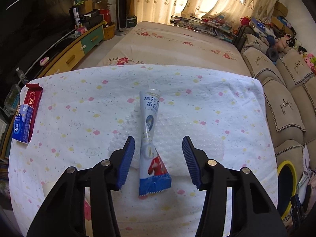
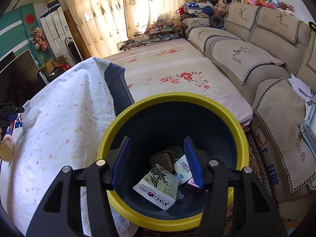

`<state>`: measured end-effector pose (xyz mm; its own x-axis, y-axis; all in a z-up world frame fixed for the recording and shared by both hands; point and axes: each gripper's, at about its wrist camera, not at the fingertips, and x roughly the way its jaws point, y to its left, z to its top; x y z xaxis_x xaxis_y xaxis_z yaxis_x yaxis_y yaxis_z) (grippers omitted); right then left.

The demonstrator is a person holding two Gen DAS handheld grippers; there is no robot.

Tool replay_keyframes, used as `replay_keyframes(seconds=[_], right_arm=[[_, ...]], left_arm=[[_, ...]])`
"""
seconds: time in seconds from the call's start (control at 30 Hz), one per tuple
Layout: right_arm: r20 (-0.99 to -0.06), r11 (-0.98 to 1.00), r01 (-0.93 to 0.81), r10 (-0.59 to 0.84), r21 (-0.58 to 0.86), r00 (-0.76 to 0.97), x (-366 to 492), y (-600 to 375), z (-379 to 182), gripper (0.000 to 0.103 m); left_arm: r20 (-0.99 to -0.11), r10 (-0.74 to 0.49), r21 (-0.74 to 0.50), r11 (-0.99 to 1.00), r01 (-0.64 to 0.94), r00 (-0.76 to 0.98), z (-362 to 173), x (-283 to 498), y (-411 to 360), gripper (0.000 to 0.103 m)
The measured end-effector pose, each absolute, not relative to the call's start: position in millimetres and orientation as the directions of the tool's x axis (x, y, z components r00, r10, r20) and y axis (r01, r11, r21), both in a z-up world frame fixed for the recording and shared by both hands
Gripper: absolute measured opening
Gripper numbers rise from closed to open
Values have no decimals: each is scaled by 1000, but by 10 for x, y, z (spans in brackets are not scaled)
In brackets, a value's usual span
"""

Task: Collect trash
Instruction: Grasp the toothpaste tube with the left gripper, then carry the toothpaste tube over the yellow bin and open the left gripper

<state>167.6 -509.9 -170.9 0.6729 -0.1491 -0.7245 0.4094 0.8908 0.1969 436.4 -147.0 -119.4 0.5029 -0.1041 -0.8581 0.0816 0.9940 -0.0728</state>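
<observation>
A: where's the wrapper (image 1: 153, 138)?
B: mid worktop (image 1: 79, 122), on a foam sheet (image 1: 173, 136), between the left tool (image 1: 158, 162) fingers, untouched. Two cartons (image 1: 24, 118) far left. Bin (image 2: 240, 130) off the right edge, more cartons (image 2: 158, 189) inside, right tool (image 2: 157, 164) above.

Home living room: sofa (image 2: 246, 59), curtains (image 2: 118, 9)

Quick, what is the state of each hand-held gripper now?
Left hand-held gripper: open, straddling the twisted snack wrapper, pads not touching it.
Right hand-held gripper: open, empty, above the yellow-rimmed bin.
</observation>
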Motion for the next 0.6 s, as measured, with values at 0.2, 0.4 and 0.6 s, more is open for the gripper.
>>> replay_keyframes(seconds=[0.2, 0.4, 0.6], right_arm=[[-727, 889, 411, -145, 202, 671, 1667, -5124, -1733, 53], [-726, 889, 410, -143, 204, 672, 1651, -5125, -1735, 53], [-718, 891, 403, -140, 209, 682, 1605, -5096, -1698, 53]], left_arm=[[-867, -69, -49, 997, 54, 493, -1275, 4443, -1452, 33], [-858, -86, -60, 996, 68, 506, -1269, 4391, -1468, 16], [-826, -122, -66, 990, 121, 550, -1029, 4079, -1534, 15]])
